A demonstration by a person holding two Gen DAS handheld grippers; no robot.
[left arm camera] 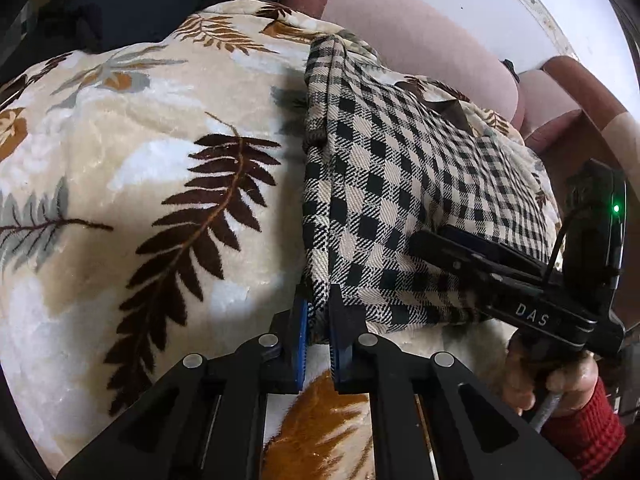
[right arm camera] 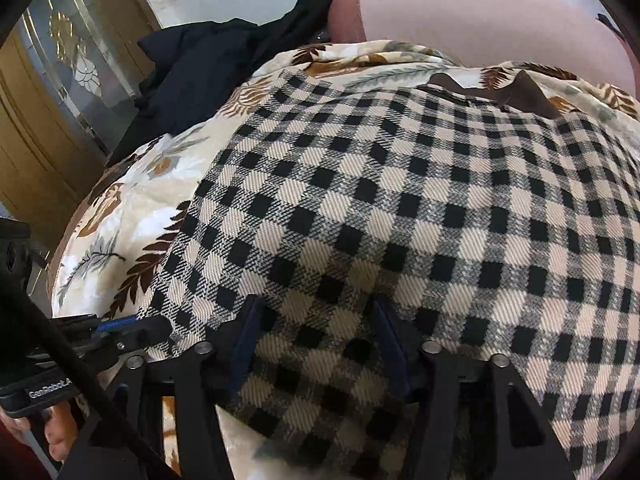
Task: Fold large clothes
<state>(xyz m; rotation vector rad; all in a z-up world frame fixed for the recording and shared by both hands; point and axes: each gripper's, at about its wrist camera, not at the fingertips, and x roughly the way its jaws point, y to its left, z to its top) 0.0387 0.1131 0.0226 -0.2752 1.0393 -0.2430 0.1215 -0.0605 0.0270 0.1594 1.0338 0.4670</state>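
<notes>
- Checked garment [left arm camera: 400,184] is lying on a leaf-print blanket [left arm camera: 140,160], its folded edge running from lower centre toward the upper centre of the left wrist view.
- Left gripper [left arm camera: 318,320] is clamping that edge's near corner.
- Right gripper [right arm camera: 316,320] is hovering spread wide over the cloth, pinching nothing.
- Dark clothing [right arm camera: 200,60] is sitting upper left; pink cushions [right arm camera: 480,20] are backing the blanket.

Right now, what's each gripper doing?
Left gripper: closed on the near edge of the checked garment.
Right gripper: open, jaws wide over the checked garment, holding nothing.
</notes>
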